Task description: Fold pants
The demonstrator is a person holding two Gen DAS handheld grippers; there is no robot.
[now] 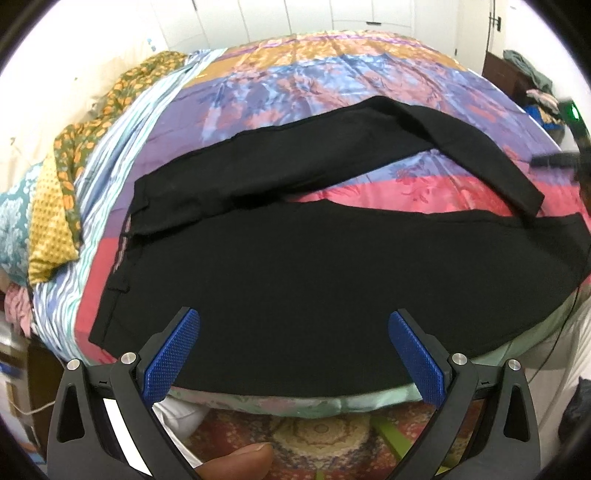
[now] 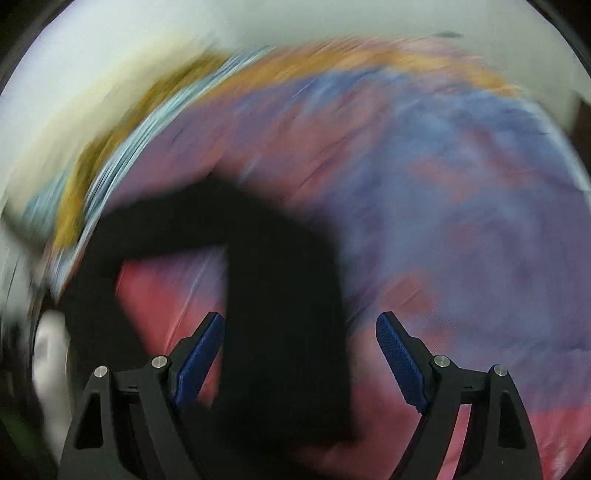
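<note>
Below your left hand-held gripper (image 1: 293,350), jaws wide and empty, the black pants (image 1: 295,273) sprawl on the bed (image 1: 280,85); your right hand-held gripper (image 2: 300,354), also open, straddles one leg—grabbing carelessly could bunch it.

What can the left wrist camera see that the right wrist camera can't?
Only the left wrist view shows the yellow patterned pillows, the white cupboard doors, the patterned rug below the bed and the trousers' waistband.

Only the right wrist view, which is badly blurred, shows the right tongs, open, with a dark trouser leg lying between their blue pads, apparently untouched.

Both show the black trousers spread on the colourful floral bedsheet. The left tongs are open too.
</note>
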